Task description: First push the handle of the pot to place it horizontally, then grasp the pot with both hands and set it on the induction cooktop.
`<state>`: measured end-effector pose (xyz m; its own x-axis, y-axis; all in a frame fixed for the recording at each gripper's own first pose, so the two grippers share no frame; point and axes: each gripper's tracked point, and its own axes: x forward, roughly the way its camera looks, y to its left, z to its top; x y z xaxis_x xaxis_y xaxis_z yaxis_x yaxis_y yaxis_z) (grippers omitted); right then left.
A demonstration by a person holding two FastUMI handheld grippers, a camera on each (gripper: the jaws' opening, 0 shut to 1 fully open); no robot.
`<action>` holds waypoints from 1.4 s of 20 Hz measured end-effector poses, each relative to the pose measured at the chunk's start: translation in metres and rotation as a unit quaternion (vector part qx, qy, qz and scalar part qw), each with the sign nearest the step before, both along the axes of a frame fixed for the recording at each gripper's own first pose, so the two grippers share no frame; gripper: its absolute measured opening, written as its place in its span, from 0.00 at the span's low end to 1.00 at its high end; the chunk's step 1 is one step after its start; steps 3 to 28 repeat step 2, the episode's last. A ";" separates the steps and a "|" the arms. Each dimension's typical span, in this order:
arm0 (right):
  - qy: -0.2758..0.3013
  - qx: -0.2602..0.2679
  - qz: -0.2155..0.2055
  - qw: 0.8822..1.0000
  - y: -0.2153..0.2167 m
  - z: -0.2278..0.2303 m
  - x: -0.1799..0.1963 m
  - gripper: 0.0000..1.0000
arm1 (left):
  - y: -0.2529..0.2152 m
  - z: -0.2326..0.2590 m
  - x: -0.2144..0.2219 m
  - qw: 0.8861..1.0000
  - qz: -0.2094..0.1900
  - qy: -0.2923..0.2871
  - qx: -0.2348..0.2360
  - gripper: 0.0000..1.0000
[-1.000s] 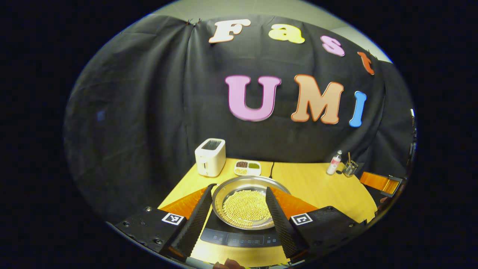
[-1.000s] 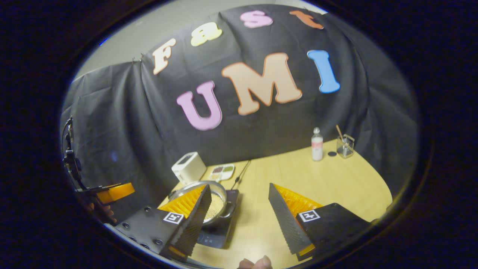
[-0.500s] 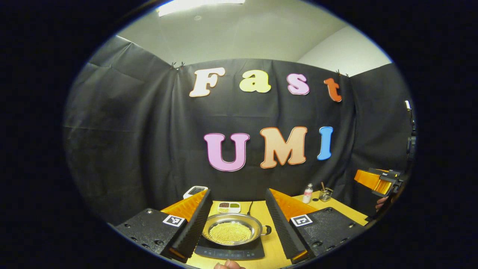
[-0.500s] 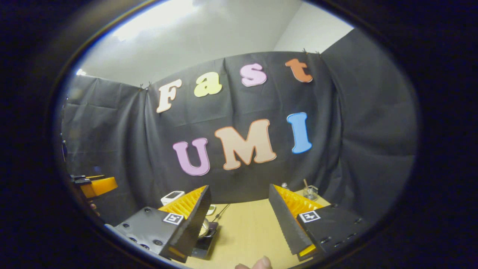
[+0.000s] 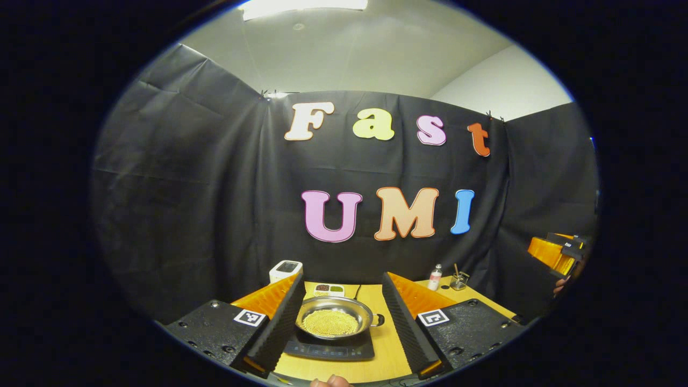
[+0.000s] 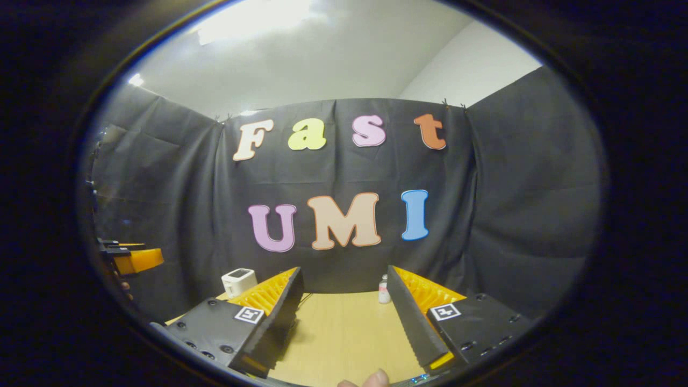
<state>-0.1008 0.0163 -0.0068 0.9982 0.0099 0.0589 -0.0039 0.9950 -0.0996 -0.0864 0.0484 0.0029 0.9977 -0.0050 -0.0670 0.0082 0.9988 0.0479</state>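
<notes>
Both grippers have pulled back from the pot (image 5: 334, 321) on the induction cooktop (image 5: 329, 349); left gripper (image 5: 343, 320) and right gripper (image 6: 344, 317) are spread apart above the wooden table (image 6: 344, 333), holding nothing.

pot (image 5: 334, 319) on cooktop (image 5: 329, 348) | toaster (image 5: 285, 270) behind-left | bottle (image 5: 435, 277) behind-right

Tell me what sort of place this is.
Probably a mock kitchen in a recording booth: a wooden table holds an induction cooktop with a pot on it and a toaster, before a black cloth wall.
</notes>
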 end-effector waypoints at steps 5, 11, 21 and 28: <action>0.006 0.000 0.002 1.000 -0.004 0.002 0.000 0.92 | -0.006 0.005 -0.002 1.000 0.002 -0.001 0.003 0.84; 0.006 0.000 0.002 1.000 -0.004 0.002 0.000 0.92 | -0.006 0.005 -0.002 1.000 0.002 -0.001 0.003 0.84; 0.006 0.000 0.002 1.000 -0.004 0.002 0.000 0.92 | -0.006 0.005 -0.002 1.000 0.002 -0.001 0.003 0.84; 0.006 0.000 0.002 1.000 -0.004 0.002 0.000 0.92 | -0.006 0.005 -0.002 1.000 0.002 -0.001 0.003 0.84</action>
